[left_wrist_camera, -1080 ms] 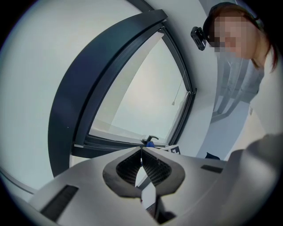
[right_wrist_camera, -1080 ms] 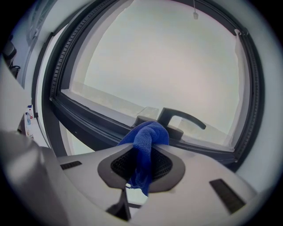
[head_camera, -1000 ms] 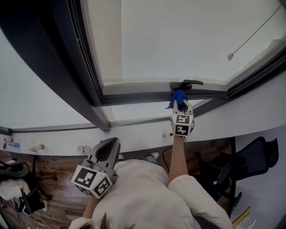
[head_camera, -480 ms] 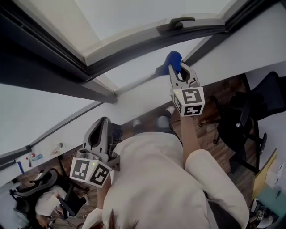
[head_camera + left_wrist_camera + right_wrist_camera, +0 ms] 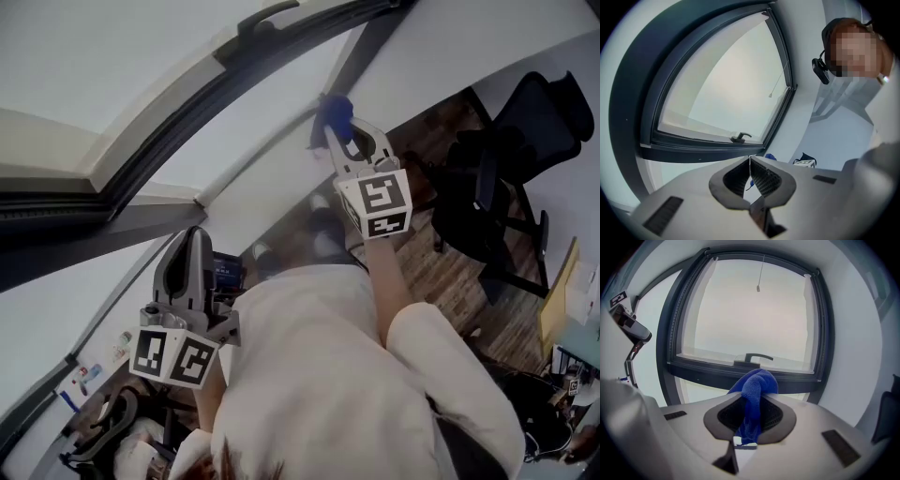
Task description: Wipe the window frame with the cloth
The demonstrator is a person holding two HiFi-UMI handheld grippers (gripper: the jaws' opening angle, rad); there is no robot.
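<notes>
The dark window frame (image 5: 202,94) (image 5: 740,372) (image 5: 693,151) has a black handle (image 5: 757,357) (image 5: 740,137) on its lower rail. My right gripper (image 5: 336,139) (image 5: 754,397) is shut on a blue cloth (image 5: 335,112) (image 5: 757,380) that bunches out past the jaw tips. It is held up in front of the pane below that rail, a little short of the frame. My left gripper (image 5: 192,246) (image 5: 750,161) hangs low at my left side, with its jaws shut and nothing between them, away from the window.
A black office chair (image 5: 506,178) stands on the wooden floor (image 5: 441,272) at the right. My white-shirted torso (image 5: 319,375) fills the lower middle. A blind cord pull (image 5: 758,288) hangs before the glass. White wall surrounds the window.
The right gripper with the cloth has come down off the handle rail and back toward me. The head view has swung, so the window now slants. The left gripper stays low.
</notes>
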